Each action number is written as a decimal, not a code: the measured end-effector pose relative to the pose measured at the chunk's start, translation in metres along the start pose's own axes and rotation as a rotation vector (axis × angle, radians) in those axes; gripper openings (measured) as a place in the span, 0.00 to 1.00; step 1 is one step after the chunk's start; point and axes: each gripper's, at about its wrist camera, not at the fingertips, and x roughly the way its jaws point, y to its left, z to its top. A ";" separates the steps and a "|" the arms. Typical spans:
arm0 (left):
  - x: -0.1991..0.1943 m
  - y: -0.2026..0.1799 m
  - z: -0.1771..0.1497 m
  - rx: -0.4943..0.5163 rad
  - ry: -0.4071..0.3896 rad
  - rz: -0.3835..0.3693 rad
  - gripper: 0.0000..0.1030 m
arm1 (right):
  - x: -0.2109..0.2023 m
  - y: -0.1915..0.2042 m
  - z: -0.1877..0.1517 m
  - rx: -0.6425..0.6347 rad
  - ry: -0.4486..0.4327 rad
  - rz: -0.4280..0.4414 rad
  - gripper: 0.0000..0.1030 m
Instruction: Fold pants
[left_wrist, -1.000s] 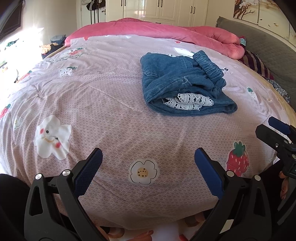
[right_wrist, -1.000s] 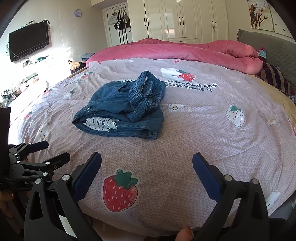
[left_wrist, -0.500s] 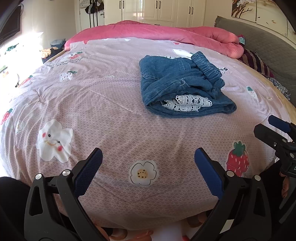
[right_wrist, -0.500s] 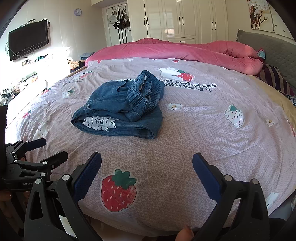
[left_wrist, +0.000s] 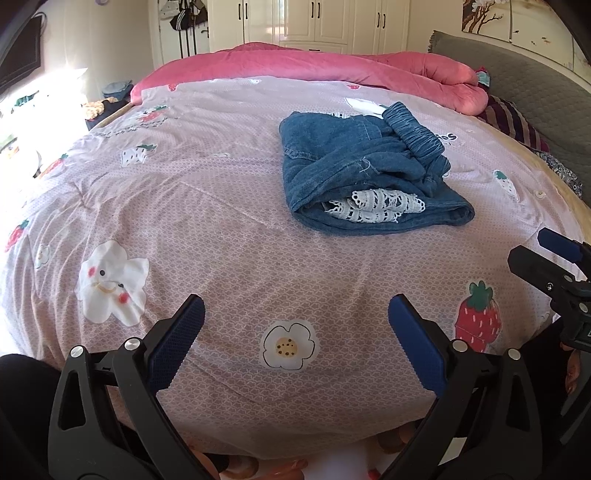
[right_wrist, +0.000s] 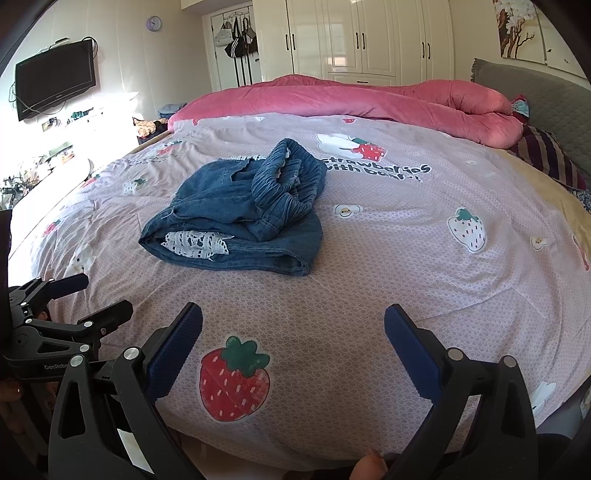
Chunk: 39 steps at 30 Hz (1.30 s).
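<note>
Pants (right_wrist: 236, 218) bundled on bedspread (right_wrist: 406, 258) reading "strawberries with bear"; both claws spread.

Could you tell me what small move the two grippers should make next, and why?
Probably bring both forward toward the denim pants. The left gripper and right gripper are open and empty near the bed's edge, while the pants lie crumpled farther up the bedspread, well beyond reach.
</note>
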 end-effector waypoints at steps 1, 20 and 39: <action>0.000 0.000 0.000 0.001 0.000 0.001 0.91 | 0.000 0.000 0.000 -0.001 -0.001 -0.001 0.96; 0.000 0.000 0.002 0.006 -0.003 0.019 0.91 | 0.002 0.000 0.000 0.003 0.003 -0.002 0.96; 0.002 -0.006 0.000 0.039 -0.001 0.051 0.91 | 0.005 -0.003 -0.001 -0.002 0.009 -0.012 0.96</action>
